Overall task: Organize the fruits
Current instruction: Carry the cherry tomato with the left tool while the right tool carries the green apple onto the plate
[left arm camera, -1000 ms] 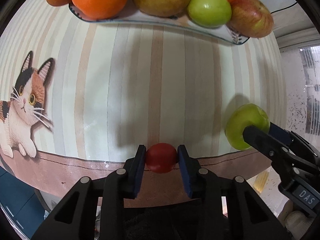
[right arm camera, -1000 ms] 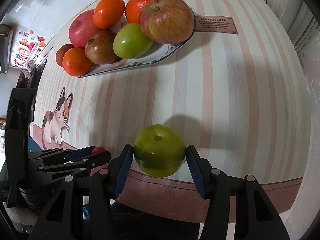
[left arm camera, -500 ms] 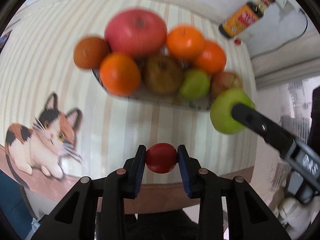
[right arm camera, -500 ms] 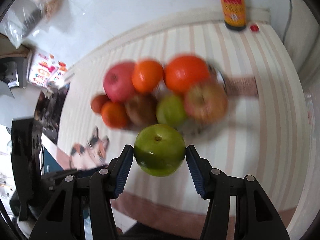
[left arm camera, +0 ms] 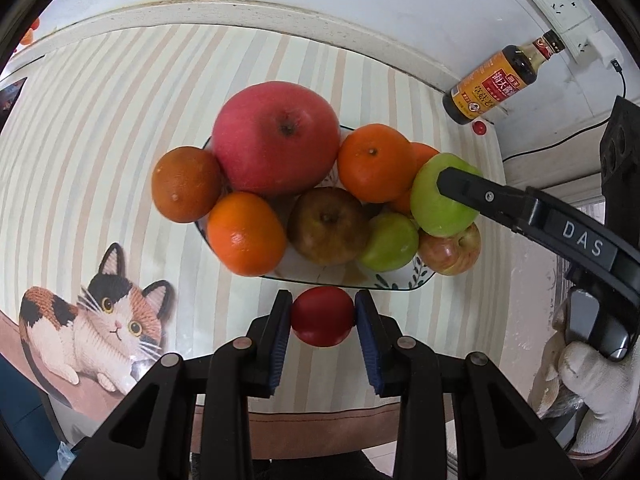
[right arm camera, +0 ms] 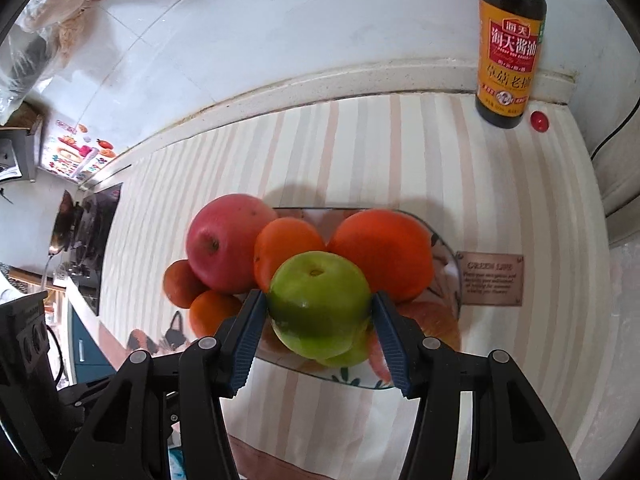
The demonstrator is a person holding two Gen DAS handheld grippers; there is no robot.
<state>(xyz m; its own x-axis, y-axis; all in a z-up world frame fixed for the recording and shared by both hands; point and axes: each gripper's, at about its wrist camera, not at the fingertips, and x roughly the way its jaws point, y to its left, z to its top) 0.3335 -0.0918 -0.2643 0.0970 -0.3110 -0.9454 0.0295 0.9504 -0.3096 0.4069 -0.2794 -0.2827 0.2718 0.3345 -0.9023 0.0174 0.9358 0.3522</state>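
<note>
Left gripper point(left arm camera: 322, 322), ribbed blue pads clamped on a small, smooth, glossy red fruit point(left arm camera: 322, 316), held just short of the plate rim point(left arm camera: 400, 285). Right gripper point(right arm camera: 319, 309), pads clamped on a round, waxy green apple point(right arm camera: 319, 304), held over the heaped plate: one large red apple point(left arm camera: 276, 138), dimpled oranges, a brownish apple. Striped glossy tablecloth point(left arm camera: 120, 120); dark sauce bottle point(right arm camera: 508, 52) behind. Since the earlier frames, both grippers have risen and carried their fruits from the near table edge to the plate.

A beige-and-white striped cloth point(left arm camera: 132, 128) with a calico cat point(left arm camera: 92, 324) print at 8 o'clock covers the counter. The plate point(left arm camera: 400, 280) holds a red apple point(left arm camera: 276, 140), oranges point(left arm camera: 244, 234) and a green apple point(left arm camera: 390, 242); the bottle point(right arm camera: 510, 46) has an orange label.
</note>
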